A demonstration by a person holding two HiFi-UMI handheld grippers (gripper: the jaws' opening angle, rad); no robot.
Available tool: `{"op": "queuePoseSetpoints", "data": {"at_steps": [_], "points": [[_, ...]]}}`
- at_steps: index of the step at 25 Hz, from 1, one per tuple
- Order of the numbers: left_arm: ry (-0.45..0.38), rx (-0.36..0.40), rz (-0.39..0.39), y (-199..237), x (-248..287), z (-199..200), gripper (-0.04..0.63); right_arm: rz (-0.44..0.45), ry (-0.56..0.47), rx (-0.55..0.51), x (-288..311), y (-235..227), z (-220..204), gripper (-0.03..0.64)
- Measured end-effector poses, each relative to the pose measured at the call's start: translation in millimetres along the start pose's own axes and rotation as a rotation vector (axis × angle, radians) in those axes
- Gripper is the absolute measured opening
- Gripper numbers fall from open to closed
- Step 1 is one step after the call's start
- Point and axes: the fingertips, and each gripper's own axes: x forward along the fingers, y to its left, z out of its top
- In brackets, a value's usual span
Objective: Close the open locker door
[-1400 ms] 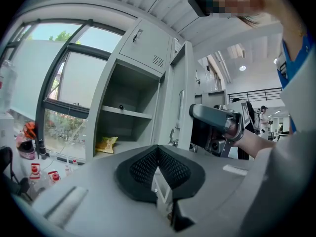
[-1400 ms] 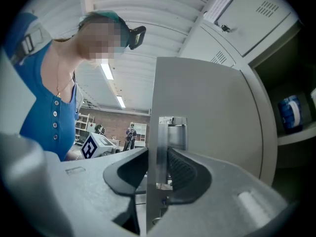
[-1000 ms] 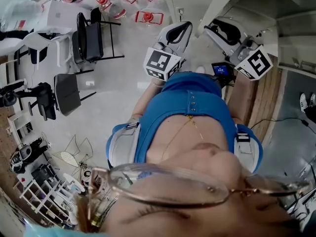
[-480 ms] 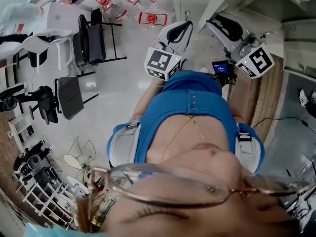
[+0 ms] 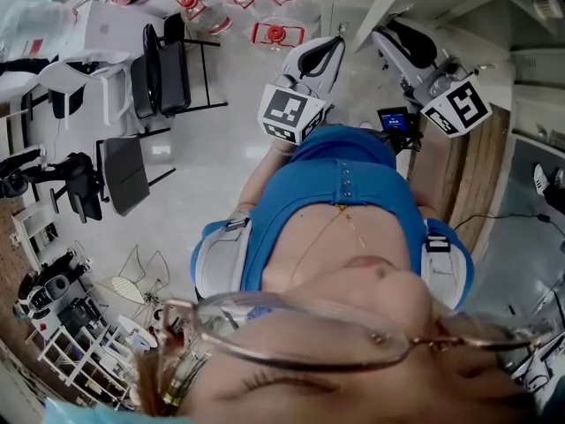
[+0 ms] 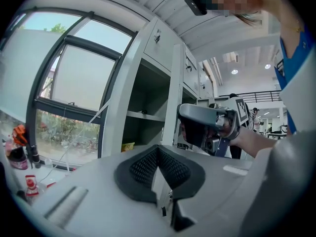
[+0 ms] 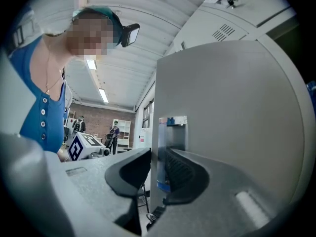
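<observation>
Grey sheet metal filled the right half of the right gripper view. This was the locker door [image 7: 232,98], still swung out, with its free edge standing between the fingers of the right gripper [image 7: 158,154]. Those fingers were partly apart, one on each side of the edge. They had just been closing on it, but a slit of light remained beside the pads, so I judged that the grip was not yet firm.

The left gripper [image 6: 158,149] was level and well clear of the door. Its ribbed fingers met at the tips and held nothing. Its view looked past them into the locker [image 6: 118,107], where a compartment gaped open and a shelf [image 6: 143,115] was bare to the room.

By my reading the task was barely begun. The door had been reached and bracketed, and nothing more. What remained was to take hold of the edge or push against it, swing the door round to the locker's front and seat it flush.

Compared with the head view of a second earlier, the whole scene had slid a little. The black chair [image 5: 163,64] and the red-lidded containers [image 5: 275,34] on the floor sat slightly further right. The right gripper's marker cube [image 5: 455,106] stood a touch higher, and the pale locker top crowded further into the upper right corner. The door showed no swing that I could make out.
</observation>
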Motion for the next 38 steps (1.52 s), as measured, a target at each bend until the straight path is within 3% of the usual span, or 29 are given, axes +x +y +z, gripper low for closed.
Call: {"op": "queuePoseSetpoints", "data": {"at_steps": [12, 38], "points": [[-0.016, 0.002, 0.008, 20.9, -5.2, 5.3, 0.0, -0.07, 0.01, -0.019, 26.1, -16.6, -1.3, 0.072], [0.0, 0.002, 0.003, 71.1, -18.5, 5.3, 0.0, -0.337, 0.003, 0.022, 80.1, -73.1, -9.0, 0.048]]}}
